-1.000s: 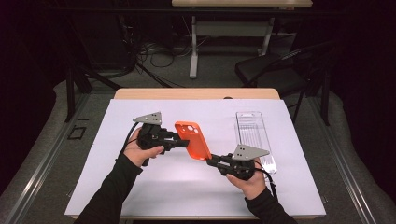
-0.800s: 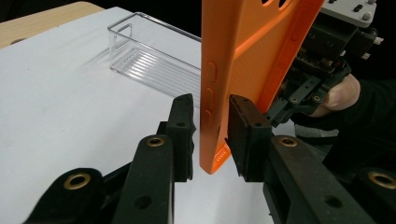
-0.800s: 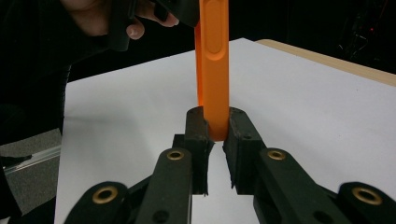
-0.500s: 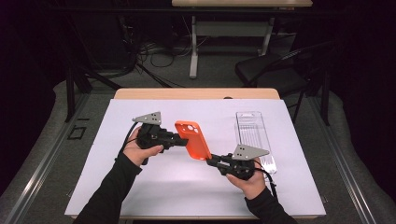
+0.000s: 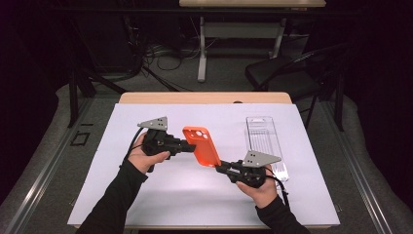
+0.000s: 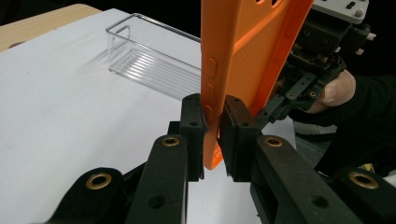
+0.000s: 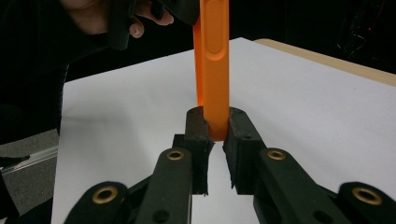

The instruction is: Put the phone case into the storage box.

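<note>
An orange phone case (image 5: 202,145) hangs above the white sheet (image 5: 146,200) on the counter (image 5: 204,97), held by both grippers at once. In the high view the left gripper (image 5: 189,145) comes in from the left and grips the case's long left edge near the middle, and the right gripper (image 5: 220,168) comes in from the right and grips the case's near end. The case lies with its camera cutout end away from the person.

In the left gripper view its jaws are closed on the thin side of the case (image 6: 243,60), pads pressed against both faces just beside the side buttons; the right gripper shows behind the case, held in a hand (image 6: 338,88).

In the right gripper view its jaws are pinched on the end of the case (image 7: 212,65), which stands edge-on and upright between them, a small gap below the pads. The other hand (image 7: 112,18) shows at the top left.

A clear plastic tray (image 5: 265,146) lies on the sheet just beside the right gripper, lengthwise away from the person. A dark chair (image 5: 287,78) stands beyond the counter
</note>
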Motion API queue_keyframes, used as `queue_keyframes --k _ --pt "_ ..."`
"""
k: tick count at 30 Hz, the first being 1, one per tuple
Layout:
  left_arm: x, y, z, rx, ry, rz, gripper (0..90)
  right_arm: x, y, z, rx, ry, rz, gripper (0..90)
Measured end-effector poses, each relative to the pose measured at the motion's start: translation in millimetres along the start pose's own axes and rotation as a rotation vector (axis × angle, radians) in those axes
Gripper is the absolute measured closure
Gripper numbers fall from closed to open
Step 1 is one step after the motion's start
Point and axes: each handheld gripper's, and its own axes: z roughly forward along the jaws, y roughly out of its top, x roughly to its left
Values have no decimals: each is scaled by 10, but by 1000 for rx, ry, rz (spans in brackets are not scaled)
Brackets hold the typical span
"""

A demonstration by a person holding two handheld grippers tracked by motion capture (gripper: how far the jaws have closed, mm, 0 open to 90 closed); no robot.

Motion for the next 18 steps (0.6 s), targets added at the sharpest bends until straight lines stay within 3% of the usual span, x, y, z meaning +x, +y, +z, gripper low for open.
queue_keyframes --k 18 --pt "58 -11 -7 -1 -33 24 817 -3 -2 6 1 -1 2 809"
